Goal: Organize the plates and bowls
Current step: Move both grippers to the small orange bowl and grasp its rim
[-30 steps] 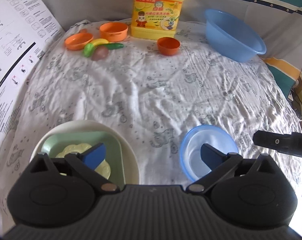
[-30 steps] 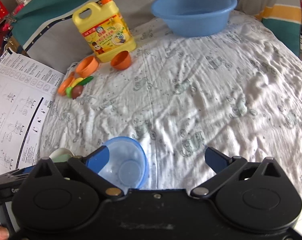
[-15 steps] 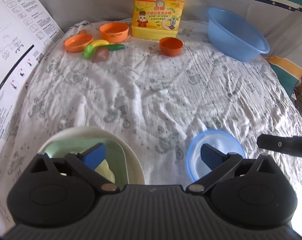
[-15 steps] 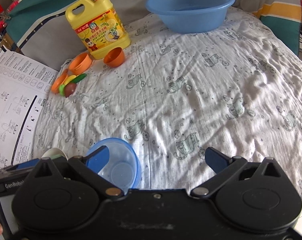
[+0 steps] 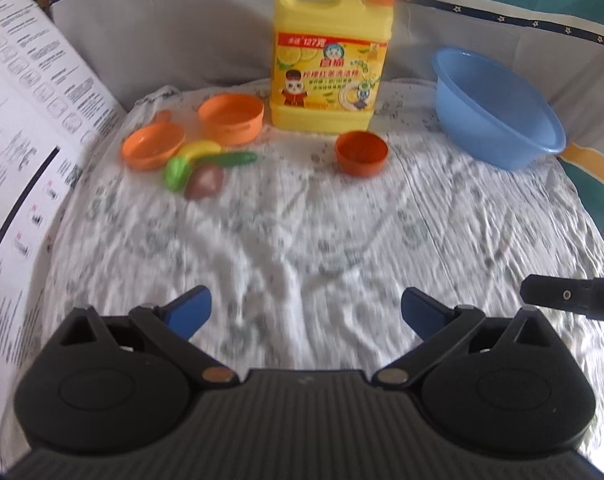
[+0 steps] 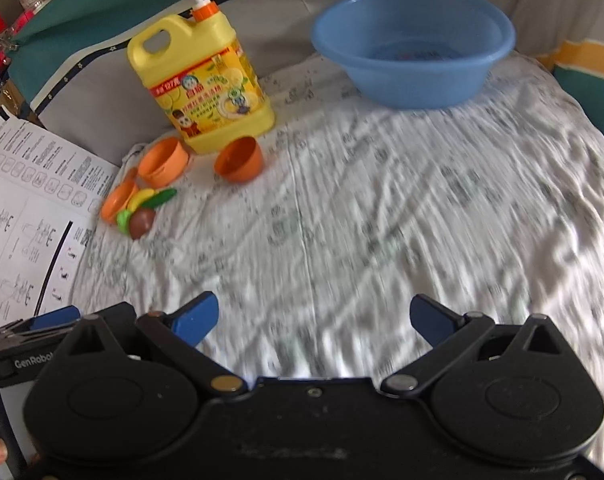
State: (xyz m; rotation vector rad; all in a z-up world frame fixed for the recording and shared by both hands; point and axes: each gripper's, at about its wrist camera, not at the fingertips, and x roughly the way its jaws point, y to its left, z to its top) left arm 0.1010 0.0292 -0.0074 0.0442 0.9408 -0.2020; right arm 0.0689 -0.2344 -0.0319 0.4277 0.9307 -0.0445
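Observation:
My left gripper (image 5: 306, 312) is open above bare patterned cloth, nothing between its fingers. My right gripper (image 6: 314, 322) is open too, empty, over the cloth's near middle. Far ahead sit an orange bowl (image 5: 361, 153), an orange cup-like bowl (image 5: 231, 118) and an orange shallow dish (image 5: 153, 147); the right wrist view shows the same orange bowl (image 6: 239, 159), cup-like bowl (image 6: 163, 162) and dish (image 6: 119, 202). A large blue basin (image 5: 498, 114) (image 6: 414, 46) stands at the far right. The white plate stack and small blue bowl seen earlier are out of view.
A yellow detergent jug (image 5: 330, 60) (image 6: 205, 80) stands at the back. Toy fruit (image 5: 201, 164) (image 6: 141, 210) lies by the orange dish. A printed paper sheet (image 5: 29, 140) (image 6: 25, 208) borders the left. The other gripper's finger (image 5: 570, 296) pokes in at right.
Both grippers have pulled up and tilted forward; the white plate with the green dish and the small blue bowl have dropped out of view below them. The far objects appear closer.

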